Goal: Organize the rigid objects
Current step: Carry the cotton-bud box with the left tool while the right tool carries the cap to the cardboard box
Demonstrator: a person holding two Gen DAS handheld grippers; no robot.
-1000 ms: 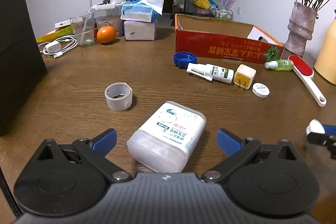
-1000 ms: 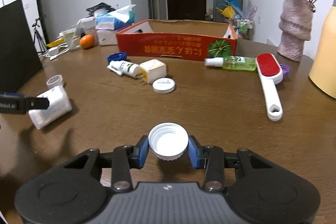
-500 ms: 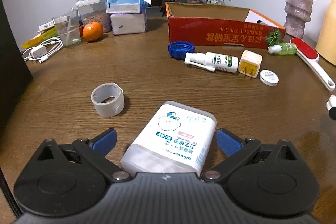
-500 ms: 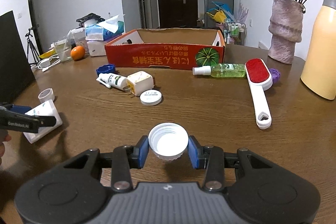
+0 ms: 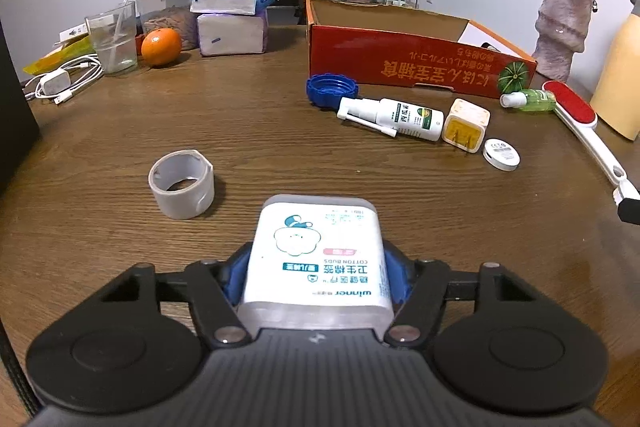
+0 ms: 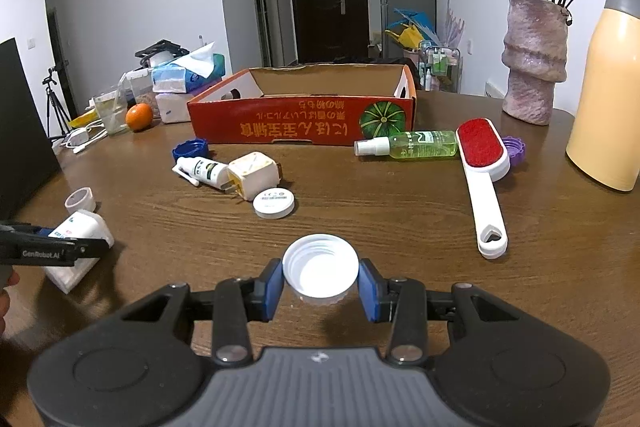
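Note:
My left gripper [image 5: 316,279] is shut on a white cotton buds box [image 5: 316,251], its blue pads pressed on both sides. The box also shows at the far left of the right wrist view [image 6: 80,247]. My right gripper [image 6: 320,285] is shut on a white bottle cap [image 6: 320,269], held open side up just above the table. The open red cardboard box [image 6: 304,123] stands at the back middle. On the table lie a white spray bottle [image 5: 394,115], a yellow-white plug cube [image 5: 466,125], a small white round tin [image 5: 500,155], a blue cap [image 5: 332,89] and a grey tape roll [image 5: 182,189].
A green spray bottle [image 6: 412,145], a red lint brush [image 6: 482,179] and a purple cap [image 6: 514,149] lie right of the box. A vase [image 6: 534,67] and a yellow flask [image 6: 608,87] stand at the right. An orange [image 5: 160,47], a glass, tissue packs and a charger sit at the back left.
My left gripper has moved forward around the cotton buds box and closed on it. My right gripper has kept its hold on the white cap and risen slightly.

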